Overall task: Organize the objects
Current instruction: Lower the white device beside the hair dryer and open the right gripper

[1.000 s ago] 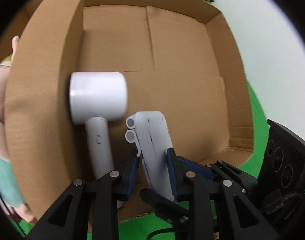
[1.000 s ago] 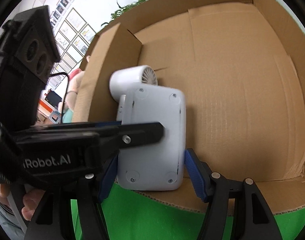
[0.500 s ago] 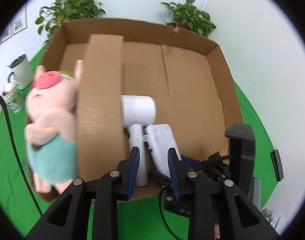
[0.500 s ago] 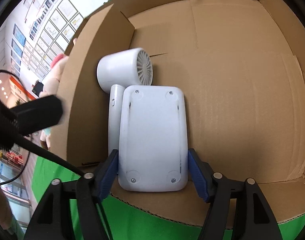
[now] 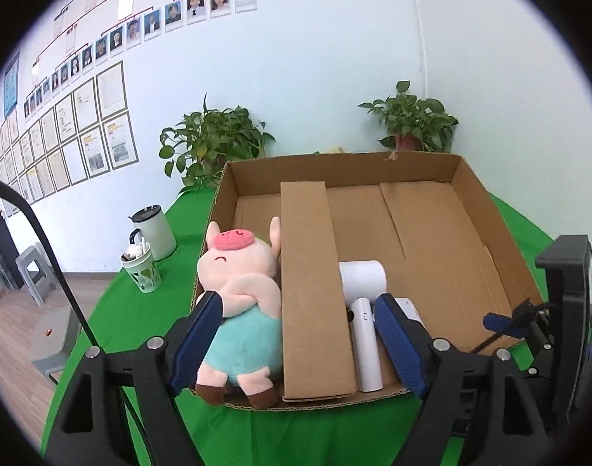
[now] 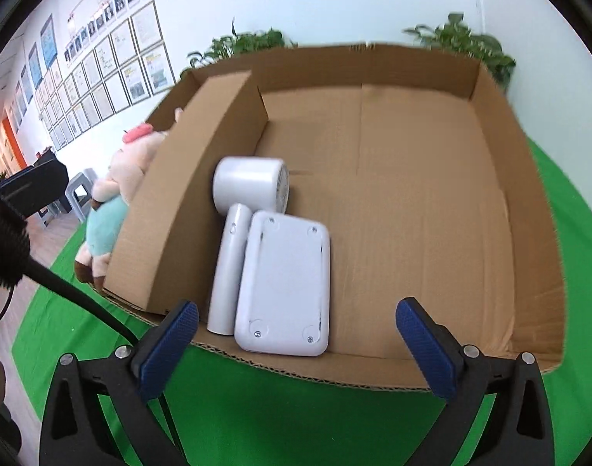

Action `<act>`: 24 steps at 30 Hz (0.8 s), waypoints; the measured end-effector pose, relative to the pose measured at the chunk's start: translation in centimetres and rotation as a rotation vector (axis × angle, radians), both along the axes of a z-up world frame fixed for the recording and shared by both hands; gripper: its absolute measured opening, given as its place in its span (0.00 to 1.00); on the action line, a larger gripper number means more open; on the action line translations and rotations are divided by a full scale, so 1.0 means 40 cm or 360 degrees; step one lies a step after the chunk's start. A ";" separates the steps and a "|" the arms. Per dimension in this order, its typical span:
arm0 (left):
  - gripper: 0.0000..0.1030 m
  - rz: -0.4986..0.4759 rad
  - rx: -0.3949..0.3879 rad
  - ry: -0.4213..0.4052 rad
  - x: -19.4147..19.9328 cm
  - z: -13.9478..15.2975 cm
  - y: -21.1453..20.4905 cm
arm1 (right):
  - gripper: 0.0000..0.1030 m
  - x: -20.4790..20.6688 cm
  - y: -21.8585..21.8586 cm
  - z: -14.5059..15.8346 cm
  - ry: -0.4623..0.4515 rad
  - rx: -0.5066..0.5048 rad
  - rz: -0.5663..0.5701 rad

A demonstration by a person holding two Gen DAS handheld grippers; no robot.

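Cardboard box (image 6: pixel 490 233) on the green cloth holds the sorted things: a white hair dryer (image 6: pixel 241 225) lies flat beside the cardboard divider (image 6: pixel 187 202), head toward the far wall, handle toward the near rim, and a white flat device (image 6: pixel 284 283) lies face down touching the handle on its right. Both long axes run from the near rim into the box, roughly in line with the right gripper (image 6: pixel 296 345). A plush pig (image 5: pixel 237 299) lies in the narrow compartment left of the divider (image 5: pixel 311 291), feet at the near edge.

Right gripper's jaws are opening, spread wide with nothing between the pads; the flat device sits just beyond them, inside the rim. Left gripper (image 5: pixel 292 345) is also opening and empty, straddling the view of the divider, with the pig behind its left pad and the dryer handle (image 5: pixel 365 345) behind its right.

Judging by this, the right-hand compartment has plenty of bare floor left. From the left wrist the flat device is mostly hidden behind the pad, and the device's face and kind cannot be made out
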State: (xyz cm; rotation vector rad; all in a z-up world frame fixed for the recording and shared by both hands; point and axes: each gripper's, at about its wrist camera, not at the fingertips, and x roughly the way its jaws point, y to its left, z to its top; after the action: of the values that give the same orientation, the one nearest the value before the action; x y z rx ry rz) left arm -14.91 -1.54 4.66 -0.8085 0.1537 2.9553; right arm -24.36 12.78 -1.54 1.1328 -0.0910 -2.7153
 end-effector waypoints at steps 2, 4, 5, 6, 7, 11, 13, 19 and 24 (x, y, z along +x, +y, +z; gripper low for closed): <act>0.78 -0.0013 0.0007 -0.0022 -0.005 0.002 0.000 | 0.99 -0.004 0.007 0.009 0.0003 -0.0032 -0.0002; 0.78 -0.0014 0.0029 -0.0045 -0.003 0.003 -0.012 | 0.97 -0.042 0.012 0.006 -0.0060 -0.0111 0.0021; 0.78 -0.0009 0.0045 -0.0052 -0.001 0.002 -0.019 | 0.88 -0.064 0.014 -0.003 -0.0100 -0.0150 0.0036; 0.78 -0.0004 0.0063 -0.0060 0.001 0.002 -0.026 | 0.75 -0.102 0.004 -0.018 -0.0154 -0.0171 0.0051; 0.78 -0.0002 0.0081 -0.0072 0.000 -0.001 -0.031 | 0.67 -0.124 0.001 -0.033 -0.0209 -0.0175 0.0052; 0.78 0.0003 0.0115 -0.0097 0.001 -0.017 -0.046 | 0.61 -0.173 -0.034 -0.088 -0.0290 -0.0084 0.0080; 0.78 0.0006 0.0132 -0.0105 0.006 -0.024 -0.053 | 0.62 -0.171 -0.049 -0.090 -0.0277 -0.0040 0.0065; 0.78 0.0014 0.0138 -0.0095 0.009 -0.031 -0.061 | 0.62 -0.146 -0.074 -0.089 -0.0228 0.0043 -0.0065; 0.78 0.0050 0.0097 -0.0059 0.010 -0.028 -0.060 | 0.88 -0.112 -0.064 -0.062 -0.0175 0.0043 -0.0081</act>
State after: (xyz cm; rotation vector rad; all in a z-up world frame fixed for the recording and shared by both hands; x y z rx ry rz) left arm -14.53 -3.95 3.55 -0.8647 0.0490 2.9556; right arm -28.85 10.24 -4.00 1.3043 -0.1012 -2.7050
